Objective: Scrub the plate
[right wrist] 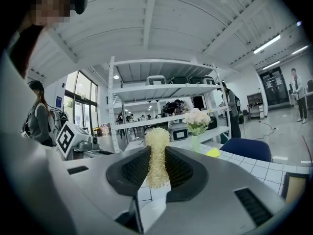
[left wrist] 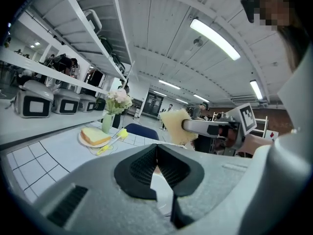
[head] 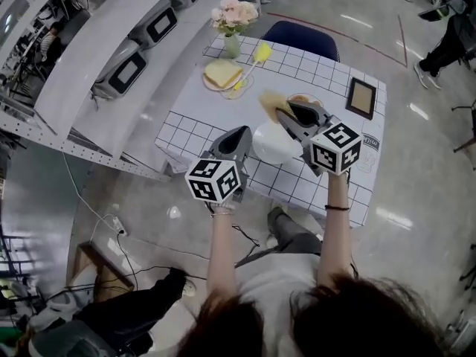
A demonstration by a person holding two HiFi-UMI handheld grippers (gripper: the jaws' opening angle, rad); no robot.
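A white plate [head: 277, 144] is held above the near side of the table, with my left gripper [head: 243, 134] shut on its left rim. In the left gripper view a strip of the plate [left wrist: 160, 192] shows below the closed jaws. My right gripper [head: 287, 113] is shut on a yellowish fibrous scrub pad [head: 269, 104], which hangs just beyond the plate's far edge. Whether pad and plate touch I cannot tell. In the right gripper view the scrub pad [right wrist: 157, 155] stands upright between the jaws. The left gripper view has the scrub pad [left wrist: 174, 126] to the right ahead.
The table [head: 193, 114] has a white grid cloth. At its far side stand a plate with a sponge [head: 222, 74], a yellow brush [head: 259, 53] and a flower vase [head: 233, 21]. A dark picture frame [head: 362, 97] lies at right, a blue chair [head: 303, 40] behind, shelving [head: 111, 73] at left.
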